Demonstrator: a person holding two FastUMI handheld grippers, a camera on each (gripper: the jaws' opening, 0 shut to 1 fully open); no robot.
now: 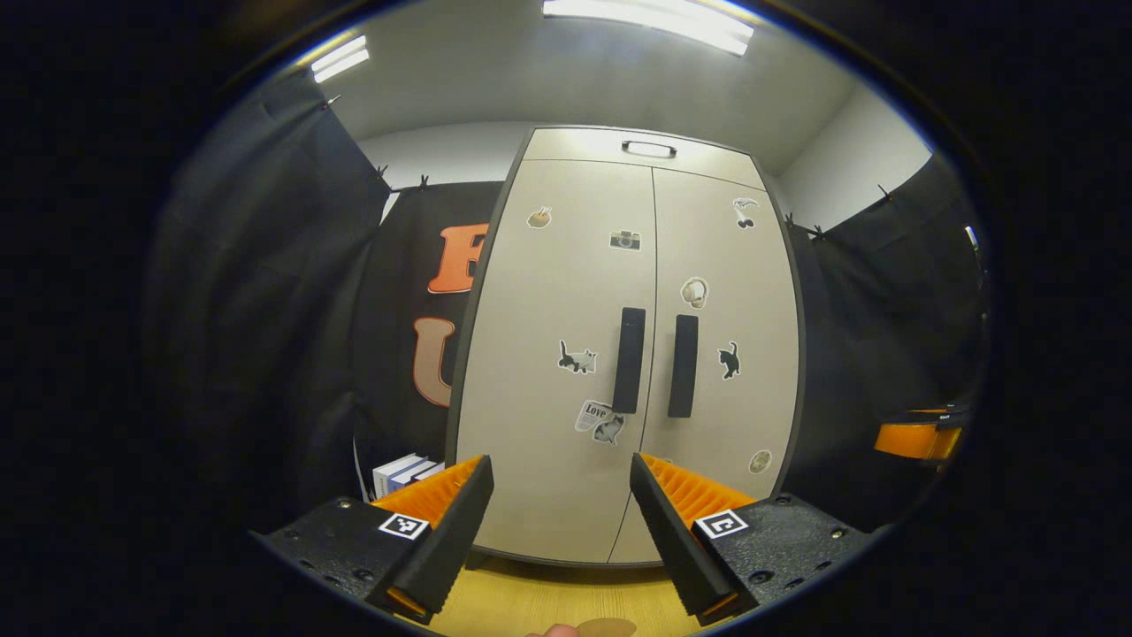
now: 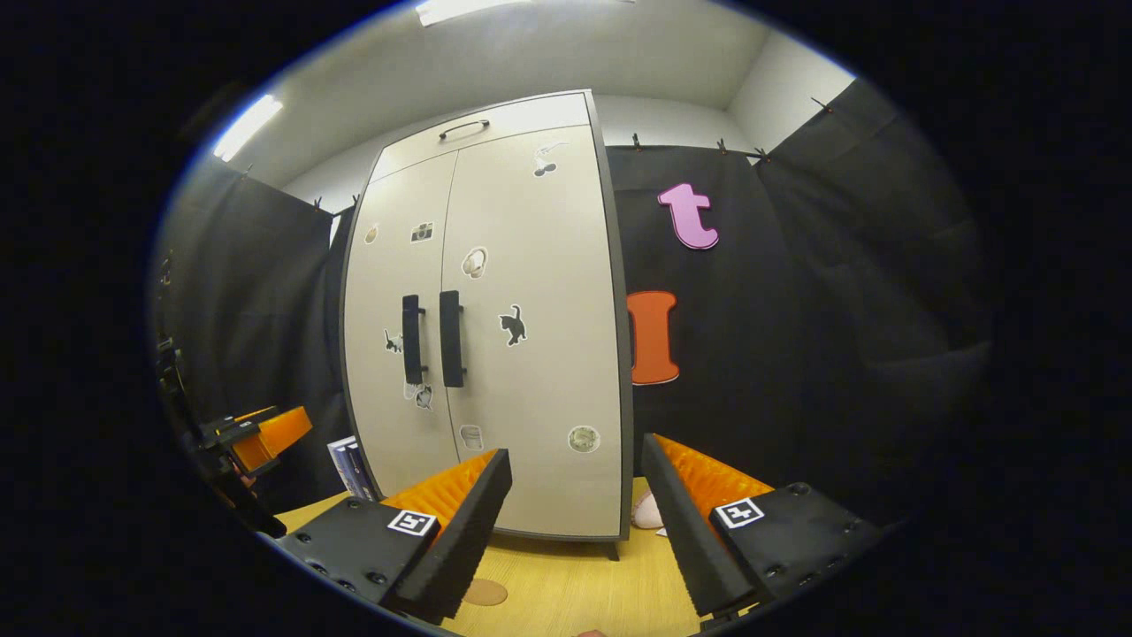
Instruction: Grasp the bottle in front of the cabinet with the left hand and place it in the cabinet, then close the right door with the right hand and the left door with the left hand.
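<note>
Left tool (image 1: 562, 531): two wedge-shaped fingers are seen, each with a ribbed inner face and a flat foam-like pad along the edge. Each finger is mounted on a black textured block, on which round screw heads are visible. A small square black-and-white marker is stuck on top of each block.

Right tool (image 2: 575, 522): the same build is seen, with two ribbed wedge fingers, black textured blocks with screws, and one square marker per block.

In the right gripper view, the left tool (image 2: 256, 433) is also seen farther off at the left edge, with a dark frame behind it.
</note>
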